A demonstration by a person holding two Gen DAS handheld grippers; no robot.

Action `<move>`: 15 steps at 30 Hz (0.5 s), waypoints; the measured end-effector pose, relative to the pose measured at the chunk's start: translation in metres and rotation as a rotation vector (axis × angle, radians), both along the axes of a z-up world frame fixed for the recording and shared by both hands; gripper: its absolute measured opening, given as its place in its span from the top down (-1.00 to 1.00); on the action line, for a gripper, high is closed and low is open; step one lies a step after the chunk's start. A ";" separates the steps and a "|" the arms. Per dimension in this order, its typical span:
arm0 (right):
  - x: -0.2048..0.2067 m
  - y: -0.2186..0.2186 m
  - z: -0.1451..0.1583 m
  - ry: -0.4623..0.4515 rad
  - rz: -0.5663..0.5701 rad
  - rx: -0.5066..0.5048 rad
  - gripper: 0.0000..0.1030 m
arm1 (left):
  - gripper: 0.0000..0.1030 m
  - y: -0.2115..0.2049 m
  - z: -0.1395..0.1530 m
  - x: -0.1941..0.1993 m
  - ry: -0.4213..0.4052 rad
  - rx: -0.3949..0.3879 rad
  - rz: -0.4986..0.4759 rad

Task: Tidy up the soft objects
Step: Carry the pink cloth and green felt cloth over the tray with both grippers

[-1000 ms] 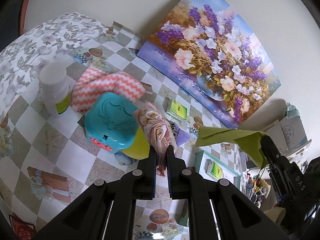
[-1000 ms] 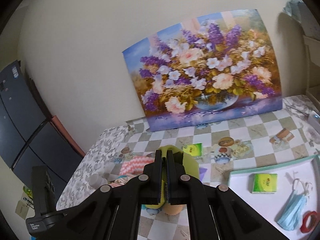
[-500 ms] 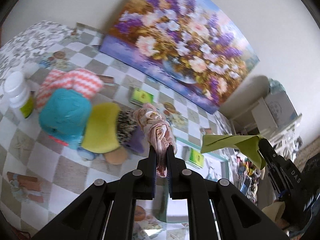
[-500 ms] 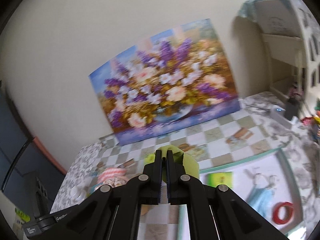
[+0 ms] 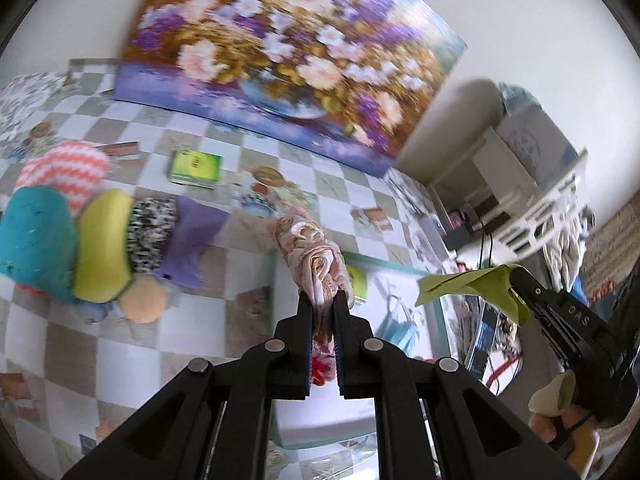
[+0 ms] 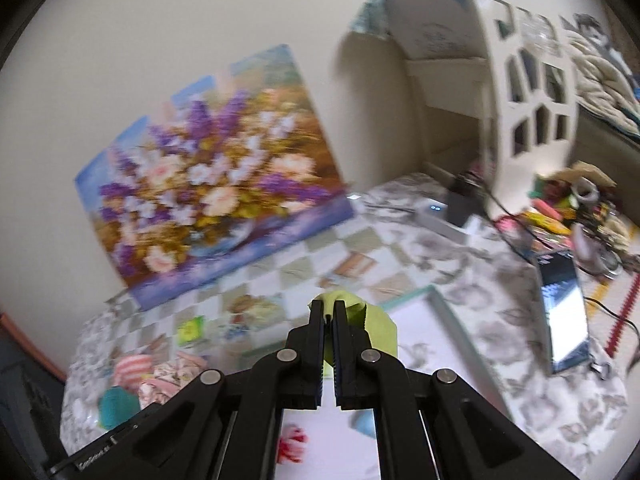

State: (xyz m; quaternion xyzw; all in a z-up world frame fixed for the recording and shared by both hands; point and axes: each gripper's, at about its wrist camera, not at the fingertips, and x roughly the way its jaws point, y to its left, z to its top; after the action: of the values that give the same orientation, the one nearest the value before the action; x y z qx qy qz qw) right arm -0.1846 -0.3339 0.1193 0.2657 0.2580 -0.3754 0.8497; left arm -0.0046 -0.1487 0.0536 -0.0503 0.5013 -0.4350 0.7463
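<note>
My left gripper is shut on a pink floral cloth and holds it in the air above the left edge of the white tray. My right gripper is shut on a lime-green cloth, also lifted over the tray; it shows at the right of the left wrist view. A pile of soft things lies on the table to the left: a teal item, a yellow one, a black-and-white one, a purple cloth and a coral zigzag cloth.
A flower painting leans on the wall behind the checked tablecloth. A green packet lies by it. The tray holds a green packet and a blue face mask. A white shelf, phone and clutter stand right.
Both grippers have swung to the right with their cloths, from over the soft pile to over the white tray. The pile has slid to the left in view.
</note>
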 end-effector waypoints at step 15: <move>0.013 -0.031 -0.062 0.144 0.030 0.163 0.93 | 0.82 -0.057 -0.052 -0.028 0.047 0.102 -0.146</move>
State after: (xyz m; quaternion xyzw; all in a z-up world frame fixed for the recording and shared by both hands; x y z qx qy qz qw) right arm -0.1716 -0.3647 0.0575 0.3025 0.3520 -0.3585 0.8100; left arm -0.0324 -0.2058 0.0019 0.0141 0.5426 -0.4607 0.7022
